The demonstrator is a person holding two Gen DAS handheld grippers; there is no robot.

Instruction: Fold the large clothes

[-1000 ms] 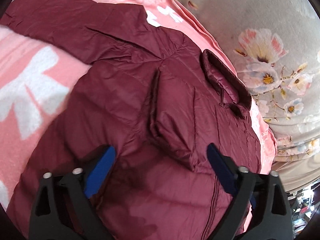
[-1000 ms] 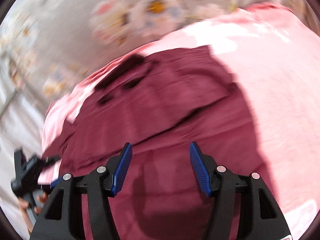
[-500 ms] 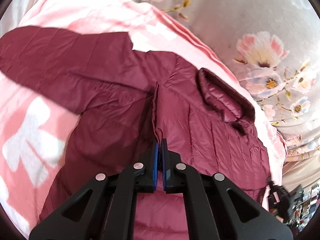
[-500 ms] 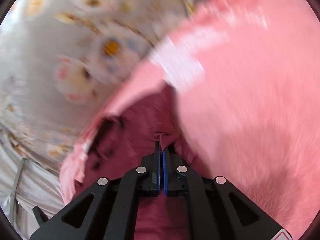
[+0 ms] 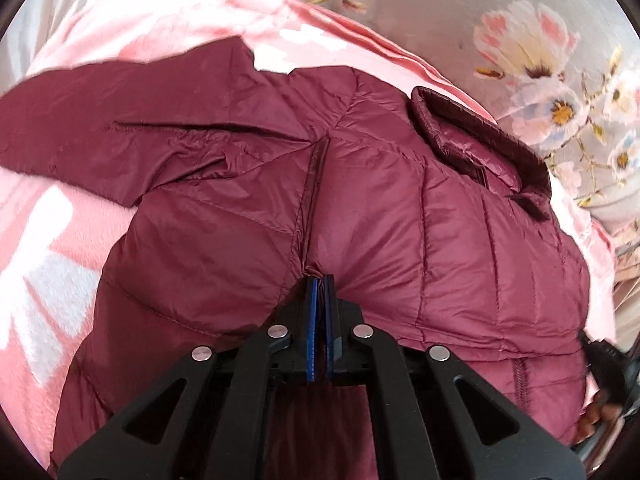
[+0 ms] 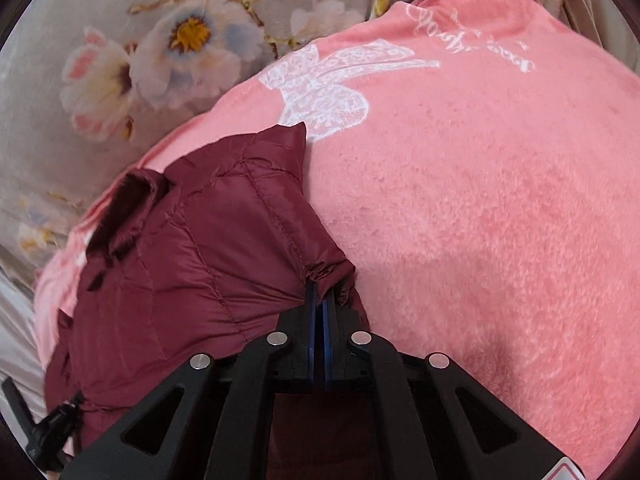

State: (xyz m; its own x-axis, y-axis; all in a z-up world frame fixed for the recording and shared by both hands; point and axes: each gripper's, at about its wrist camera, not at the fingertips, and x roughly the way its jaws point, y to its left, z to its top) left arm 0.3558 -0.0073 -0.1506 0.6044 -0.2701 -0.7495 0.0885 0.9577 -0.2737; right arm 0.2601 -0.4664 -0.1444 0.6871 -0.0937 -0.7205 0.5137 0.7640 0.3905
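Observation:
A maroon quilted puffer jacket [image 5: 400,220] lies on a pink blanket [image 5: 52,248]. Its collar [image 5: 480,136] is at the upper right and one sleeve [image 5: 100,120] stretches to the left. My left gripper [image 5: 320,280] is shut on a fold of the jacket along a seam. In the right wrist view my right gripper [image 6: 320,292] is shut on a bunched edge of the jacket [image 6: 192,272], which is lifted and folded over to the left. The collar [image 6: 128,200] shows at the left there.
The pink blanket [image 6: 480,220] with a white bow print covers the bed. A grey floral sheet [image 5: 520,40] lies beyond it, and also shows in the right wrist view [image 6: 140,40]. The other gripper's black body [image 5: 608,364] shows at the right edge of the left view.
Both grippers went from open to shut on the jacket. The right gripper has carried its edge up and over; the left has pulled a fold taut.

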